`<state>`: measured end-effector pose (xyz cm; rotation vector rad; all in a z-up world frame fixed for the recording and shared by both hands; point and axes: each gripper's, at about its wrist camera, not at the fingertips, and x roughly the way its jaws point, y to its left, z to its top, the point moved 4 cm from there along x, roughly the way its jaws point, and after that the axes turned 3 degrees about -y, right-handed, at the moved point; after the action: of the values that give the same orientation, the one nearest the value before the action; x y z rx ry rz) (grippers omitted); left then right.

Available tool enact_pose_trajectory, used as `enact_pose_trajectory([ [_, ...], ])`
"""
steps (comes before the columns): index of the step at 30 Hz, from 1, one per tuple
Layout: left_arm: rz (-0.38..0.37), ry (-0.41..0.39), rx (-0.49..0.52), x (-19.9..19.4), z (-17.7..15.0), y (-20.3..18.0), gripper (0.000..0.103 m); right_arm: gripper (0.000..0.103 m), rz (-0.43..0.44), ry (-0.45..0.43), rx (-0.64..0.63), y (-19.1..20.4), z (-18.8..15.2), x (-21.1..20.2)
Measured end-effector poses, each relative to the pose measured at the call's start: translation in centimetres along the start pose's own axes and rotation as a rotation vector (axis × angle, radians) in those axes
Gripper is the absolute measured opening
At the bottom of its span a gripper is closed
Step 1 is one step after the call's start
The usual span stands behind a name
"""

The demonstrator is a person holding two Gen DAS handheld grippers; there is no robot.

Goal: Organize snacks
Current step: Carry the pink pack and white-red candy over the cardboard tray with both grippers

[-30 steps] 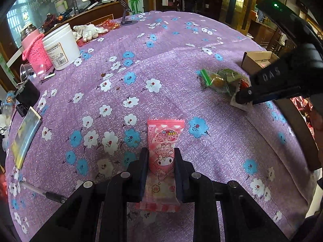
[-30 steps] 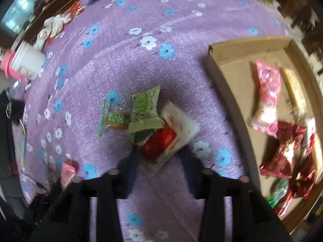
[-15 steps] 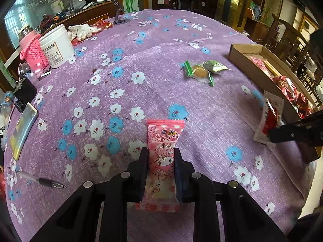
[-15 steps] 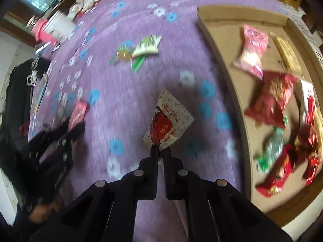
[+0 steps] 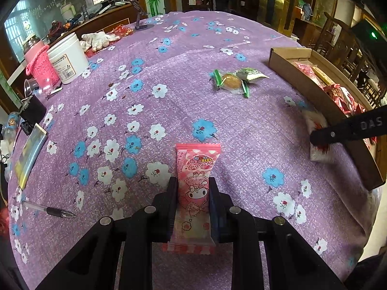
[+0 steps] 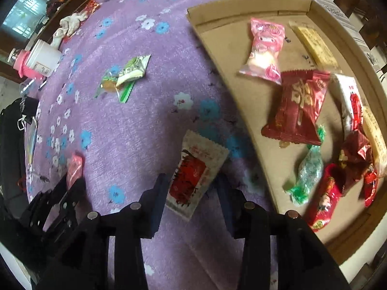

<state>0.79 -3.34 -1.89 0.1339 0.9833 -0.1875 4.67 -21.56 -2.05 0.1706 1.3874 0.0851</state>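
1. My left gripper (image 5: 192, 188) is clamped on a pink sachet (image 5: 195, 186) across its lower middle. The sachet's long axis runs straight ahead along my fingers; its top seal points away from me, toward the far side of the table, and its bottom seal sits back between the finger bases.
2. My right gripper (image 6: 191, 188) has its jaws opening, and the white-and-red sachet (image 6: 193, 174) is between them. Its long axis is tilted: the upper end leans away and to the right, toward the tray, the lower end back toward my left finger. Its lower left edge lies against the left finger; on the right a gap shows between sachet and finger.
3. Seen from the left camera, that sachet is just beside the near wall of the cardboard tray (image 5: 321, 106), outside it, over the purple flowered cloth (image 5: 169, 96).
4. The tray (image 6: 217, 38) holds another pink pack, a large red pack (image 6: 297, 108), a green sweet, yellow bars and small red wrappers.
5. Two loose snacks lie together on the cloth, well apart from both grippers: a green-edged clear wrapper (image 5: 231, 83) and a green-and-white pack (image 5: 251, 75) touching it.
6. Farther off on the left stand a white tub (image 5: 67, 58) and a pink-sleeved jar (image 5: 40, 65); a pen (image 5: 49, 209) lies near my left gripper.
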Motion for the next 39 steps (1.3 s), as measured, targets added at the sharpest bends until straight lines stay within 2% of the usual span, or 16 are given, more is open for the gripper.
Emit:
enact_pose_trajectory([
  [1, 0.006, -0.004, 0.003, -0.1, 0.0, -0.1, 0.023, 0.016, -0.015, -0.007, -0.032, 0.4, 0.0, 0.1],
  [6, 0.008, -0.029, 0.012, -0.7, 0.0, -0.6, 0.023, 0.015, -0.014, -0.036, -0.089, 1.5, -0.9, -0.3],
  [13, 0.003, -0.052, 0.015, -1.7, 0.6, -1.6, 0.023, 0.015, 0.088, -0.080, -0.109, 1.8, -1.9, -2.4],
  [17, -0.064, -0.067, -0.072, -2.7, 1.3, -0.9, 0.023, 0.015, 0.119, -0.100, -0.105, 0.8, -2.3, -3.7],
  [22, -0.069, -0.065, -0.166, -3.5, 1.2, 0.2, 0.023, 0.015, 0.146, -0.107, -0.105, 0.3, -2.7, -4.6],
  [26, -0.062, -0.063, -0.202, -4.1, 0.8, 0.0, 0.023, 0.015, 0.169, -0.112, -0.111, -0.1, -2.7, -5.1],
  [32, -0.061, -0.075, -0.166, -5.3, 1.5, -2.6, 0.023, 0.015, 0.198, -0.129, -0.130, -0.9, -2.7, -6.4],
  [39, -0.093, -0.101, -0.072, -6.2, 3.9, -7.3, 0.023, 0.015, 0.215, -0.174, -0.110, -3.5, -2.3, -8.4],
])
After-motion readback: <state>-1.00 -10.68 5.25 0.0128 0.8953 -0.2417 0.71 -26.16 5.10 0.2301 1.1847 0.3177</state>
